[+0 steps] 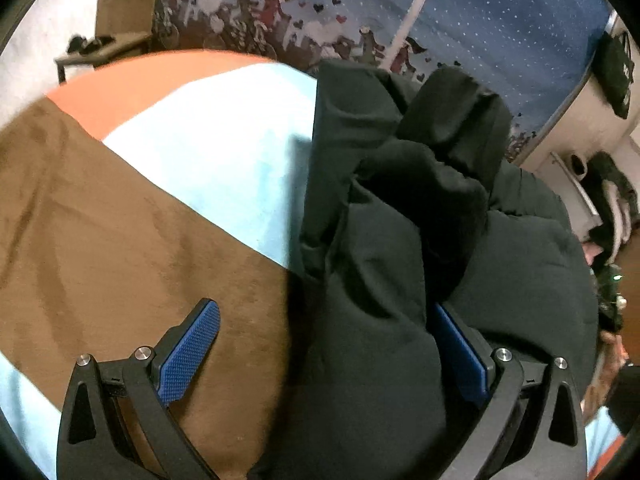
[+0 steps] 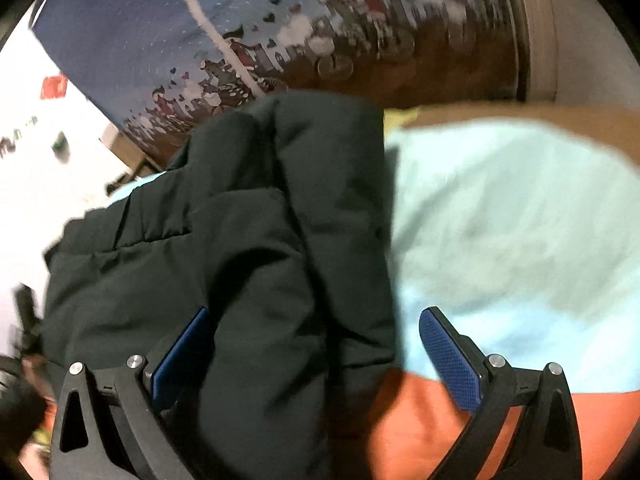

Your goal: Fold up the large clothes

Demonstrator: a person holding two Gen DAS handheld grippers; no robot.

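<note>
Now both tongs stand wide apart, gripping nothing: the left gripper [image 1: 324,344] and right gripper [image 2: 316,350] each straddle a thick edge of the black jacket [image 1: 400,220], one pad pressed into its fabric. It lies bunched lengthwise on the striped bedcover [image 1: 120,220]. Judging by that, a rough fold is in; flattening and a final fold remain.

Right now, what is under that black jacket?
The jacket lies on a bed cover with light blue, brown and orange patches. What the cover looks like right beneath the jacket is hidden.
</note>
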